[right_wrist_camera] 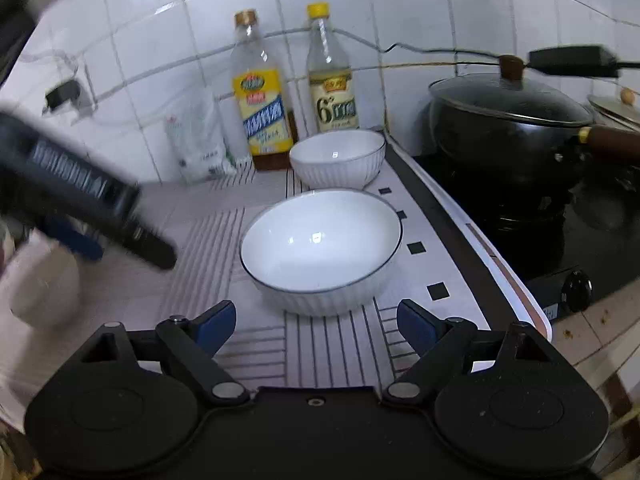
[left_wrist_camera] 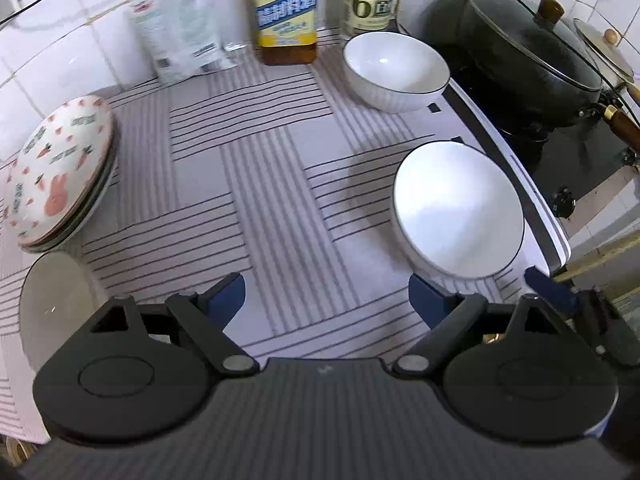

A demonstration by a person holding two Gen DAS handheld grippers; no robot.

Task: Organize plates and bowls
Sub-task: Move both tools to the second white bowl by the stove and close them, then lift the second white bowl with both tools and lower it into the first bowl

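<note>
Two white bowls with thin dark rims stand on the striped mat: a near bowl (right_wrist_camera: 320, 244) (left_wrist_camera: 456, 216) and a far bowl (right_wrist_camera: 338, 156) (left_wrist_camera: 396, 68) by the bottles. My right gripper (right_wrist_camera: 316, 328) is open, its blue pads just short of the near bowl, nothing between them. My left gripper (left_wrist_camera: 328, 300) is open over bare mat, left of the near bowl; it shows blurred in the right wrist view (right_wrist_camera: 88, 208). A stack of plates (left_wrist_camera: 60, 168) with a rabbit and carrot print lies at the left. A cream bowl (left_wrist_camera: 52, 308) sits below that stack.
Against the tiled wall stand a yellow-labelled bottle (right_wrist_camera: 262, 120), a second bottle (right_wrist_camera: 332, 80) and a white bag (right_wrist_camera: 200, 140). A lidded black pot (right_wrist_camera: 508, 120) sits on the stove (right_wrist_camera: 560, 240) right of the mat's edge. A cable runs along the wall.
</note>
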